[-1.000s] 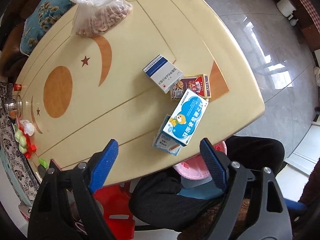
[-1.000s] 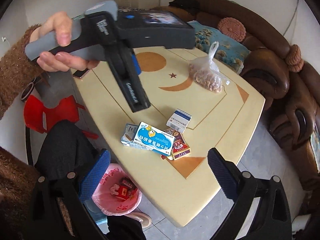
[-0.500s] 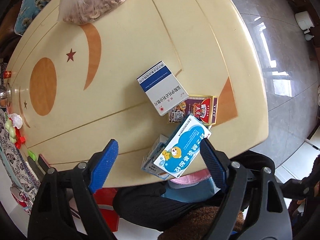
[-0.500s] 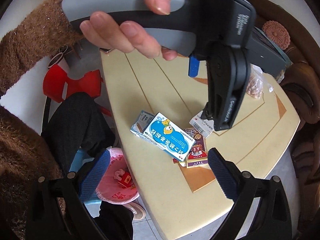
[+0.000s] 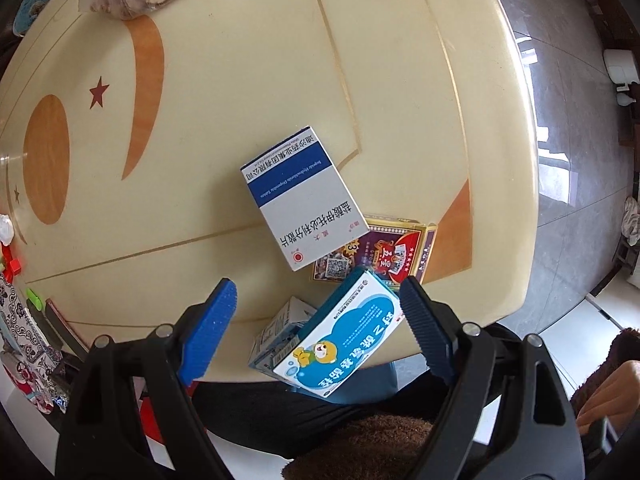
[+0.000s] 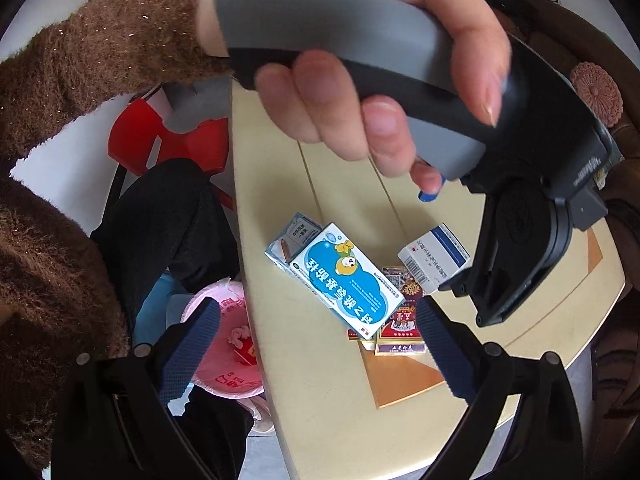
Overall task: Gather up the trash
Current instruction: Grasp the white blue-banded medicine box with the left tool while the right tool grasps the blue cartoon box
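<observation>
On the cream oval table with orange inlay (image 5: 240, 60), a cluster of empty cartons sits near the edge closest to the person. The light-blue cardboard box with a cartoon bear (image 5: 340, 344) lies on top, propped on a small pale carton (image 5: 280, 328) and overhanging the table's near edge; just beyond it are a white box with a dark-blue band (image 5: 304, 200) and a flat purple-and-gold pack (image 5: 384, 256). The left gripper (image 5: 316, 320) points steeply down with its jaws wide and empty, and the bear box lies between its blue pads (image 5: 208, 332), closer to the right pad than to the left. The box's long axis runs diagonally across the gap rather than square to it, so a small twist would probably be needed before closing. The right gripper (image 6: 316, 344), also wide and empty, hangs over the same box but looks further off, so the left hand (image 6: 352, 60) seems better placed. A pink-lined bin (image 6: 228, 344) waits below the table's edge, left of the cartons in the right wrist view.
</observation>
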Demonstrator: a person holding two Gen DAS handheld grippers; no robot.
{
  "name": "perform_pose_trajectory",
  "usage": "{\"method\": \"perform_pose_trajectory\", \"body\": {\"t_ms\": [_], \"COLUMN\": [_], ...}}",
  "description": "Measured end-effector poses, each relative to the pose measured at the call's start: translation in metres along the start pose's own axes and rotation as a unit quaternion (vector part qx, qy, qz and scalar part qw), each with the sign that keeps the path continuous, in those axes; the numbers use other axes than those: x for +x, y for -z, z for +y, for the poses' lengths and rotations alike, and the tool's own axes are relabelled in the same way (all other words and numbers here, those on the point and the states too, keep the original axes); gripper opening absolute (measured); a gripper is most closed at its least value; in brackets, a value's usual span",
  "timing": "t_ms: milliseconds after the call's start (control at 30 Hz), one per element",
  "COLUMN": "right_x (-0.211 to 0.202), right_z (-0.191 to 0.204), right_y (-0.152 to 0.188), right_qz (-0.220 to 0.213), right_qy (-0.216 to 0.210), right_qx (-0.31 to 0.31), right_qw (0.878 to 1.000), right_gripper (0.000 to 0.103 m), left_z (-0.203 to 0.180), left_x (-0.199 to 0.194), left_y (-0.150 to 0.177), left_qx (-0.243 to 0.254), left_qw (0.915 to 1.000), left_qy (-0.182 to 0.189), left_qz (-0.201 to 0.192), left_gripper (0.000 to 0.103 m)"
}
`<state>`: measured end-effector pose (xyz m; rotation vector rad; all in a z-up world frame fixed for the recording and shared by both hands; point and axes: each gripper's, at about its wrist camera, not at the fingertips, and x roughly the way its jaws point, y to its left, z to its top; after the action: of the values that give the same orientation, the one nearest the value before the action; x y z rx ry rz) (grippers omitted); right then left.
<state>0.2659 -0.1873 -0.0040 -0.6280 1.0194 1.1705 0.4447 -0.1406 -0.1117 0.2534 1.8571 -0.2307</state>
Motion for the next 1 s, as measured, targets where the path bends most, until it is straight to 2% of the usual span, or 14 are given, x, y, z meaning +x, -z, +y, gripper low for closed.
{"method": "perform_pose_trajectory", "body": {"t_ms": [133, 333, 533, 667, 1000], "right_x": [0.006, 0.030, 0.057, 0.077, 0.089], "right_z": [0.004, 0.000, -0.005, -0.002, -0.006], "right_y": [-0.004, -0.007, -0.006, -0.003, -0.003], "right_qz": [-0.004, 0.023, 0.040, 0.056, 0.018], "right_qy": [-0.014, -0.042, -0.057, -0.044, -0.034], "right_qx": [-0.036, -0.072, -0.098, -0.131, -0.167], "right_qw": [0.999, 0.996, 0.993, 0.989, 0.985], "right_gripper": [0.095, 0.095, 0.095, 0.095, 0.095], "left_z": [0.004, 0.014, 0.019, 0.018, 0.029], "left_x": [0.012, 0.028, 0.043, 0.051, 0.068], "left_y": [-0.008, -0.019, -0.033, -0.039, -0.051], "left_qx": [-0.019, -0.046, -0.051, -0.046, -0.049], "left_qw": [0.9996, 0.9976, 0.9964, 0.9960, 0.9928], "left_qy": [0.018, 0.041, 0.051, 0.053, 0.079], "left_qz": [0.013, 0.032, 0.046, 0.056, 0.076], "left_gripper": [0.081, 0.081, 0.082, 0.082, 0.082]}}
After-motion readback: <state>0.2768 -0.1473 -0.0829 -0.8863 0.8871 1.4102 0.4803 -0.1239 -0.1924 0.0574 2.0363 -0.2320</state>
